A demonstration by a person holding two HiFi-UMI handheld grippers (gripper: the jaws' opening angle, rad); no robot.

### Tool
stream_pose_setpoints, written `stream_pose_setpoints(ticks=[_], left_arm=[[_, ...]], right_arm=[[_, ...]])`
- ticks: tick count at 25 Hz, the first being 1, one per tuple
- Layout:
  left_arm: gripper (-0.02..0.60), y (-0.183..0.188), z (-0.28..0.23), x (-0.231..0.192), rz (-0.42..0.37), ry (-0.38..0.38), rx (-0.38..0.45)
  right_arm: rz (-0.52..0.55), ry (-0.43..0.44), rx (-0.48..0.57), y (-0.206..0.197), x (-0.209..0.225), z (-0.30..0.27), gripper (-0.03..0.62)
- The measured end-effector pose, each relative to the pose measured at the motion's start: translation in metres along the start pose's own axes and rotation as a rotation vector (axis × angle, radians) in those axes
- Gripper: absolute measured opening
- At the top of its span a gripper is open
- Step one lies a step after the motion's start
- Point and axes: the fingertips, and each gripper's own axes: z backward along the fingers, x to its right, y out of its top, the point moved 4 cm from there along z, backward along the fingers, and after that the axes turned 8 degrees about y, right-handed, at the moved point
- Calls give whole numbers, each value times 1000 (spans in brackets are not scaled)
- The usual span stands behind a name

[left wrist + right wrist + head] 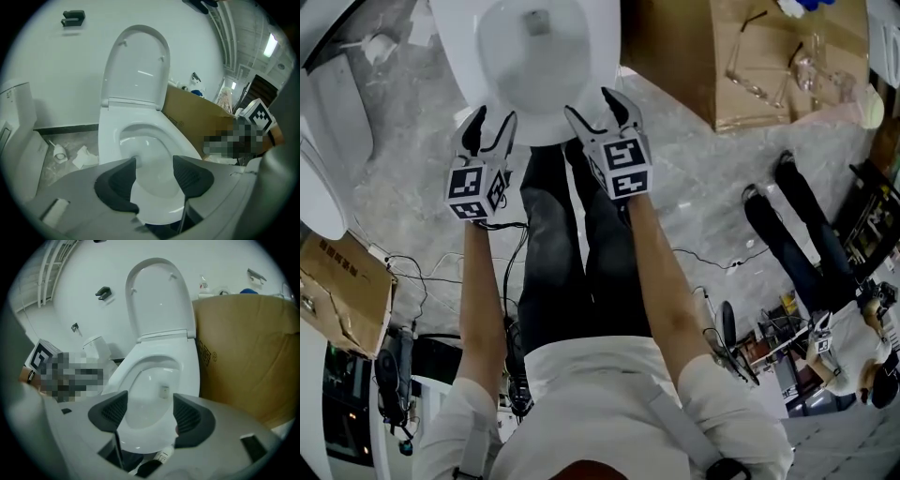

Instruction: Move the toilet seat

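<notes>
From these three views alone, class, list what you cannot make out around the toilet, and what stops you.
- Left gripper view: whether a seat ring stands behind the raised lid; the lid covers it.
- Head view: the toilet bowl's back and that lid are cut off by the top edge.
- Right gripper view: the cardboard box's print is too small to read; the right gripper hides the bowl's base.

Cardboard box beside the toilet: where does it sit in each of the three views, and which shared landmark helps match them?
Head view: the cardboard box lies along the top edge, right of centre.
Left gripper view: the box is right of centre, at mid height.
Right gripper view: the box fills the right side.
Shared landmark: the white toilet bowl, directly left of the box in every view.
</notes>
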Motion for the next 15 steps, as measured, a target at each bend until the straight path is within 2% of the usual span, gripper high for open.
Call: stream_pose_setpoints(ticks=[2, 4, 7, 8, 10, 15], left_arm=[[255, -8, -6, -4, 7, 13, -10], [273, -15, -11, -8, 16, 34, -22], [324, -26, -17, -15, 36, 79, -37], [346, -29, -18, -18, 45, 94, -42], [367, -35, -21, -22, 63, 119, -49], [394, -49, -26, -28, 96, 152, -68]], right_arm=[[-14, -12, -10, -9, 6, -4, 313], [-41, -28, -17, -17, 13, -8, 357], [-82, -55, -22, -28, 23, -13, 363], [-93, -63, -28, -32, 25, -15, 390], [-108, -79, -43, -39, 30, -18, 397], [-145, -88, -66, -53, 34, -26, 435]])
